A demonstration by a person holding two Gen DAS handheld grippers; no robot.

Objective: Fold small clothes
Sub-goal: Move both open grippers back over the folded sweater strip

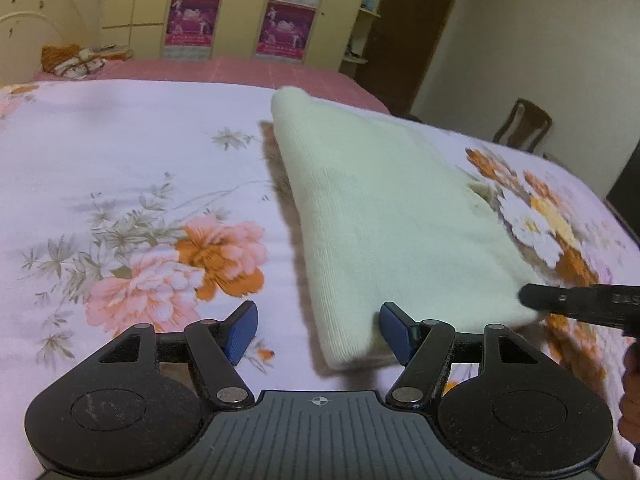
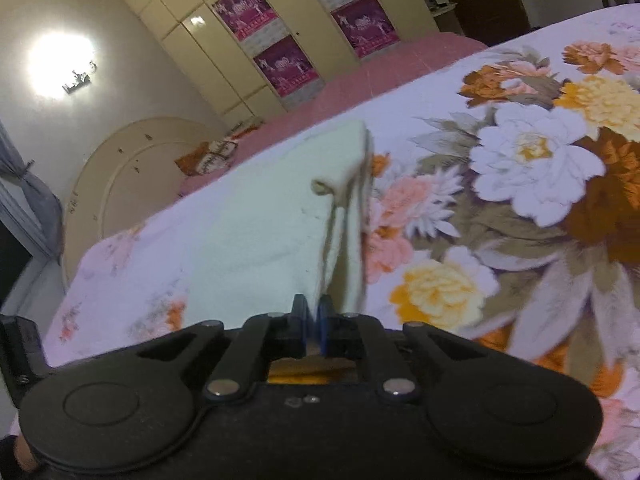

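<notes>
A cream knitted garment (image 1: pixel 384 216) lies folded on the floral bedsheet (image 1: pixel 120 184), stretching from the near edge toward the far side. My left gripper (image 1: pixel 318 330) is open, its blue pads on either side of the garment's near left corner, empty. My right gripper (image 2: pixel 314 316) is shut on the garment's near right corner (image 2: pixel 344 264), lifting that edge so the layers stand up. The right gripper also shows as a black finger at the right in the left wrist view (image 1: pixel 560 300). The garment fills the middle of the right wrist view (image 2: pixel 256 216).
The bed has a pink blanket (image 1: pixel 240 70) along its far side and a patterned pillow (image 1: pixel 76 60) by the headboard. Wardrobes with purple posters (image 1: pixel 240 8) stand behind. A wooden chair (image 1: pixel 522 124) stands beyond the bed's right edge.
</notes>
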